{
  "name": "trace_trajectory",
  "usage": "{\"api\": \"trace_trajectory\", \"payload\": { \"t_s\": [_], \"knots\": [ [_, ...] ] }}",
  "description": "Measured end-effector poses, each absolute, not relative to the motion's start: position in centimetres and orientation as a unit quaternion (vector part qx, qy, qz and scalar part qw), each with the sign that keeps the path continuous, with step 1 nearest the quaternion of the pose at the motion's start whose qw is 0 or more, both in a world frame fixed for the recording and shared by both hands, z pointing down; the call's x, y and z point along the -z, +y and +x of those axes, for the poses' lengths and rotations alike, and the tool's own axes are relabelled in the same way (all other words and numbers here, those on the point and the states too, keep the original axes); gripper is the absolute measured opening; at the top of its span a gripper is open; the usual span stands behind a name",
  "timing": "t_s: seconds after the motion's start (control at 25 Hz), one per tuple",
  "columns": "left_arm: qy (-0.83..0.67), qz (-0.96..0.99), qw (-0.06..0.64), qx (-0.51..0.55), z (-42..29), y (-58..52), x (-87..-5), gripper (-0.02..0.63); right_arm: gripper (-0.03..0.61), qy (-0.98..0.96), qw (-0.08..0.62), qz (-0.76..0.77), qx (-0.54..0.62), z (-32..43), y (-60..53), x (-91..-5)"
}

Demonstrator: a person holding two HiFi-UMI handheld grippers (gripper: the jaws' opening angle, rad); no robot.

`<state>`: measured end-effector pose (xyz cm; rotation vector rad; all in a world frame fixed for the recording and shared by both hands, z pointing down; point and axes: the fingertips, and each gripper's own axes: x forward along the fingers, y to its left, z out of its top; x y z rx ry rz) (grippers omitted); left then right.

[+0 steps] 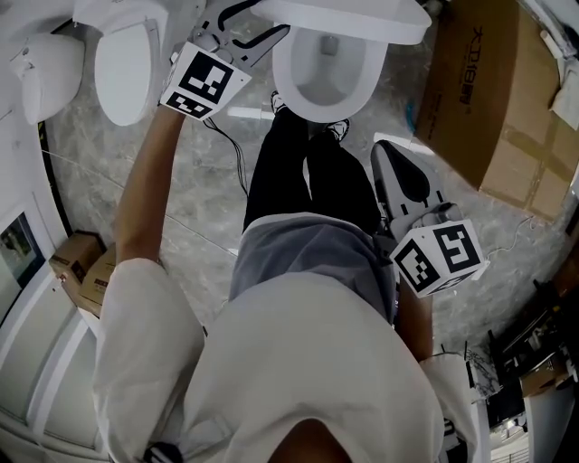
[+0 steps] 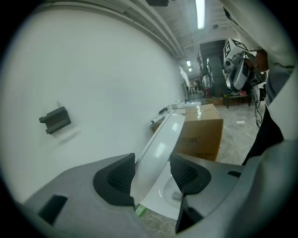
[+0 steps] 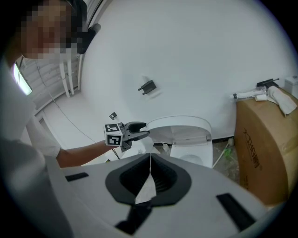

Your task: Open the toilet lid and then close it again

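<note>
The white toilet (image 1: 326, 68) stands at the top of the head view with its lid (image 1: 348, 16) raised part way over the open bowl. My left gripper (image 1: 262, 32) reaches in from the left and is shut on the lid's left edge. In the left gripper view the lid (image 2: 160, 139) fills the gap between the dark pads of the left gripper (image 2: 152, 174), with the bowl (image 2: 170, 193) below. My right gripper (image 1: 389, 154) hangs low by the person's right side, shut and empty. The right gripper view shows the right gripper (image 3: 150, 176) with pads together, the lid (image 3: 179, 128), and the left gripper (image 3: 139, 129) at its rim.
A large cardboard box (image 1: 488, 99) stands right of the toilet. A second white toilet (image 1: 127, 59) sits to the left, close to the left arm. Small cartons (image 1: 81, 267) lie by the left wall. The person's legs (image 1: 308, 172) stand right before the bowl. Cables trail on the marble floor.
</note>
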<state>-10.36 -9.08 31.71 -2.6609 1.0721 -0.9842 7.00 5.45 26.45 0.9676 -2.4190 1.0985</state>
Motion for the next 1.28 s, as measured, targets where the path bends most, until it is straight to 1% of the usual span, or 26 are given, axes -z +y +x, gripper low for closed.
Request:
{"api": "trace_trajectory", "payload": {
  "t_s": [0.24,1.28],
  "knots": [
    [0.366,-0.870,0.074,0.322,-10.3,-7.4,-32.8,0.218,0.011,-0.849,0.162,0.336,-0.374,6.7,4.9,-26.8],
    [0.331,-0.856,0.096,0.385,-9.8,-1.3,-37.5,0.218,0.011,-0.836,0.178,0.334,-0.396,6.7,5.7,-29.6]
  ]
}}
